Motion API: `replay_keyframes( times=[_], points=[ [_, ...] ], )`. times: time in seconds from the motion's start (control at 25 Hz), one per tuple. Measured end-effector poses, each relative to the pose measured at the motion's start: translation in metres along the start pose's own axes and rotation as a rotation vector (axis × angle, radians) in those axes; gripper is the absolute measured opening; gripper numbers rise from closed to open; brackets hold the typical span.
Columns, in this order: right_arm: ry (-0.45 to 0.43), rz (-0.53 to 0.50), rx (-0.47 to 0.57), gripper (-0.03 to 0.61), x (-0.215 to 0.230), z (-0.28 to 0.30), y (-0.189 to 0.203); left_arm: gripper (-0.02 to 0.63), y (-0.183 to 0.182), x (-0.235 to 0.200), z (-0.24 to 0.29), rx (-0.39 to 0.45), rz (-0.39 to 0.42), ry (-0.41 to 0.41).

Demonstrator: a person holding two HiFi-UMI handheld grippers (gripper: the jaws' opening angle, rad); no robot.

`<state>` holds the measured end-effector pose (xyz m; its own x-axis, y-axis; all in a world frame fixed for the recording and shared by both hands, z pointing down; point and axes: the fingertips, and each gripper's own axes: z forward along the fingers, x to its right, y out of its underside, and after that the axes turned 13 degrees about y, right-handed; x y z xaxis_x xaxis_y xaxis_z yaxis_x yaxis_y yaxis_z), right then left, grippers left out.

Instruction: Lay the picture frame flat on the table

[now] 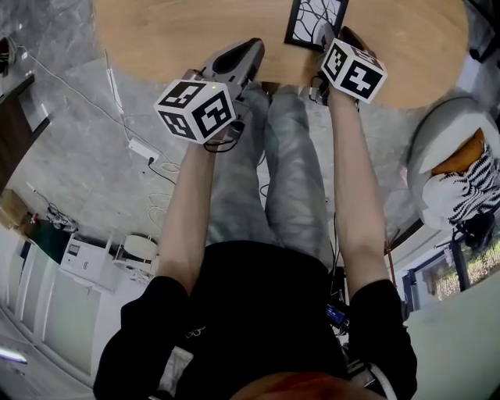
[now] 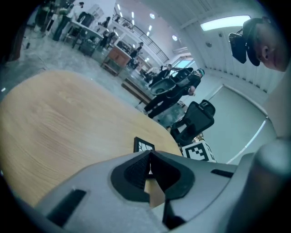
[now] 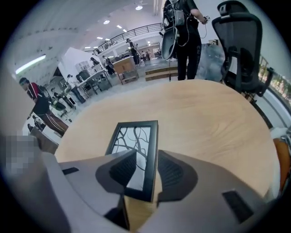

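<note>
A black picture frame [image 1: 314, 22] with a branch pattern lies flat on the round wooden table [image 1: 180, 39], close to its near edge. In the right gripper view the frame [image 3: 134, 145] reaches in between my jaws. My right gripper [image 1: 330, 37] is open, with one finger over the frame's glass and the other beside its right edge, a small gap showing there. My left gripper [image 1: 251, 48] hovers at the table's edge left of the frame, shut with nothing in it. In the left gripper view the shut fingertips [image 2: 149, 157] point at the frame [image 2: 144, 145] across the wood.
A white round seat [image 1: 449, 164] with an orange and a striped cushion stands at the right. A power strip [image 1: 143, 148] and cables lie on the floor at the left. Beyond the table stand an office chair [image 3: 238, 41] and a person [image 3: 182, 36].
</note>
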<state>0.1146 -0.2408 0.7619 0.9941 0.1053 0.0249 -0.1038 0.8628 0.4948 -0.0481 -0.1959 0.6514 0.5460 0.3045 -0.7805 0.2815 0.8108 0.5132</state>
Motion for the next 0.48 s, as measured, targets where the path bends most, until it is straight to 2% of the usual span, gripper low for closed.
replay_keyframes(
  times=[0.12,0.24,0.4,0.48],
  points=[
    [-0.056,0.061,0.051,0.037,0.003,-0.028,-0.014,0.011,-0.018,0.012,-0.006,0.044,0.048,-0.046],
    [-0.147,0.138,0.123,0.018,-0.002,-0.078,-0.038,0.011,-0.039,0.038,-0.019,0.064,0.119,-0.101],
    [-0.15,0.292,0.27,0.014,0.017,-0.153,-0.081,0.011,-0.082,0.079,-0.044,0.206,0.122,-0.24],
    [-0.166,0.321,0.332,0.014,0.021,-0.193,-0.102,0.009,-0.101,0.111,-0.054,0.263,0.135,-0.244]
  ],
)
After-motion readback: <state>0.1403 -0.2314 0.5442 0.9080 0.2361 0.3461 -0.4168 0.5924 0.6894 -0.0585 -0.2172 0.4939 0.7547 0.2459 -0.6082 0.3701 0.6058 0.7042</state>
